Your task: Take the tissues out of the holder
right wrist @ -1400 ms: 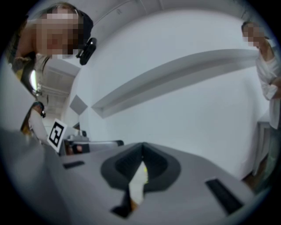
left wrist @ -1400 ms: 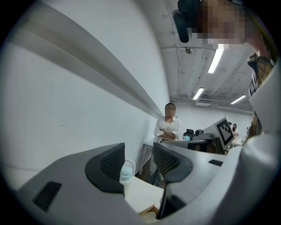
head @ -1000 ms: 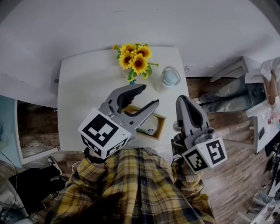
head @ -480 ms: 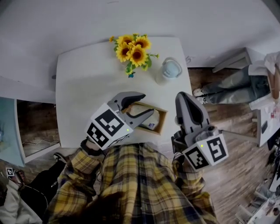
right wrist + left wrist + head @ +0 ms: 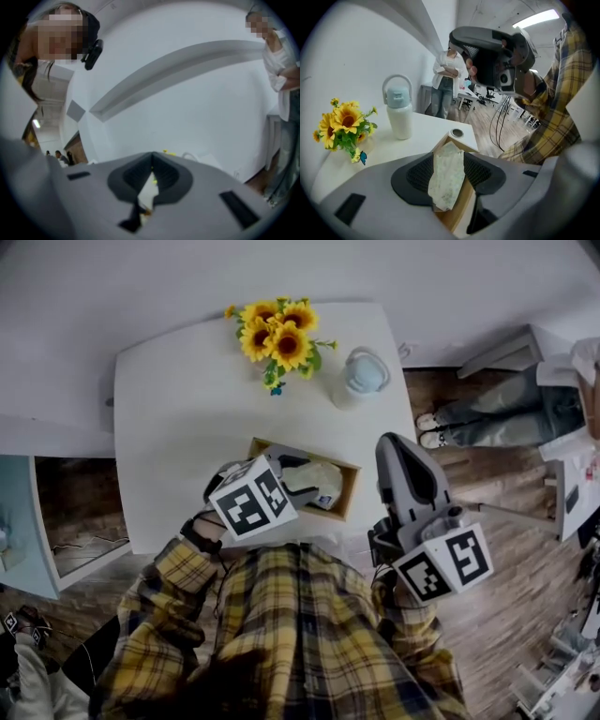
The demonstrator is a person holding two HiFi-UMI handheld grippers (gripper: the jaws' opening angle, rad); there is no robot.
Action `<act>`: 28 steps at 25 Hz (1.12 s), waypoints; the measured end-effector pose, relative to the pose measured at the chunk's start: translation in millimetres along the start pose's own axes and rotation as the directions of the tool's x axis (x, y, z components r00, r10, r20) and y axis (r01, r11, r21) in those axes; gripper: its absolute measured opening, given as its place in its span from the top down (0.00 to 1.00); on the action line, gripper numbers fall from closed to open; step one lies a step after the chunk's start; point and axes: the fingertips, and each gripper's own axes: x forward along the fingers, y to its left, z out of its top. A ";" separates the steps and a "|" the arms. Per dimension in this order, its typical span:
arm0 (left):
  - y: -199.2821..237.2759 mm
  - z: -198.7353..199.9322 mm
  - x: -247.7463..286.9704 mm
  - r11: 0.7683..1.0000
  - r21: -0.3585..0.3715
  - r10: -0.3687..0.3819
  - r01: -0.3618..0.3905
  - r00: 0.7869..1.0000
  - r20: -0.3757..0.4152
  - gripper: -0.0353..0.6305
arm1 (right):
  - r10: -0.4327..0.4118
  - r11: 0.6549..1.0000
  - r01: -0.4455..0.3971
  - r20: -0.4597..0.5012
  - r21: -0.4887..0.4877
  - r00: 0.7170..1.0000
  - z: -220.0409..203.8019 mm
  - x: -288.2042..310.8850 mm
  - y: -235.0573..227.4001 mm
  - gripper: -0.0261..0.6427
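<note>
A wooden tissue holder (image 5: 349, 486) sits near the table's front edge, with a pale tissue pack (image 5: 317, 486) in it. My left gripper (image 5: 292, 472) reaches down into the holder. In the left gripper view the left gripper (image 5: 449, 165) is shut on the tissue pack (image 5: 446, 177), which stands upright between the dark pads, with the holder's wooden wall (image 5: 461, 208) below it. My right gripper (image 5: 396, 444) hangs off the table's right edge, shut and holding nothing; in the right gripper view the right gripper (image 5: 152, 169) points up at a white wall.
A vase of sunflowers (image 5: 275, 339) and a pale blue-lidded jug (image 5: 360, 377) stand at the back of the white table (image 5: 178, 427). A person (image 5: 511, 416) stands on the wood floor to the right. A small round cap (image 5: 457, 133) lies beyond the holder.
My left gripper, open above the holder a second ago, has dropped into it and shut on the tissue pack. The right gripper has barely moved.
</note>
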 end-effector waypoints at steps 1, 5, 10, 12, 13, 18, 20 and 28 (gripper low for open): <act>-1.2 -6.7 3.4 1.000 0.020 -0.004 0.005 1.000 -0.031 0.65 | -0.001 1.000 0.001 -0.002 0.002 1.000 -1.0 0.1 -0.6 0.94; -6.7 -28.2 15.1 0.994 0.107 -0.016 0.032 0.989 -0.147 0.65 | -0.006 1.000 0.007 -0.007 0.009 1.000 -2.5 0.4 -3.5 0.94; -4.1 -47.4 32.6 0.983 0.179 0.002 0.047 0.965 -0.264 0.65 | -0.013 1.000 0.013 -0.003 0.018 1.000 -2.0 -0.4 -7.4 0.94; -3.8 -52.8 39.5 0.978 0.201 0.003 0.060 0.955 -0.298 0.65 | -0.019 1.000 0.019 -0.002 0.022 1.000 -1.8 -1.4 -10.0 0.94; -3.8 -55.3 42.8 0.975 0.214 0.005 0.066 0.949 -0.315 0.65 | -0.023 0.999 0.023 -0.002 0.026 1.000 -1.5 -2.3 -11.4 0.94; -2.7 -65.5 57.4 0.959 0.267 0.021 0.089 0.924 -0.381 0.65 | -0.038 0.999 0.038 0.006 0.038 0.999 -0.4 -5.5 -16.1 0.94; -1.8 -69.3 61.7 0.958 0.269 0.020 0.097 0.916 -0.400 0.65 | -0.039 0.998 0.039 0.007 0.040 0.999 -1.0 -5.2 -16.2 0.94; 0.5 -78.5 74.6 0.950 0.286 0.024 0.121 0.890 -0.456 0.65 | -0.042 0.998 0.041 0.005 0.048 0.999 -2.2 -5.0 -15.8 0.94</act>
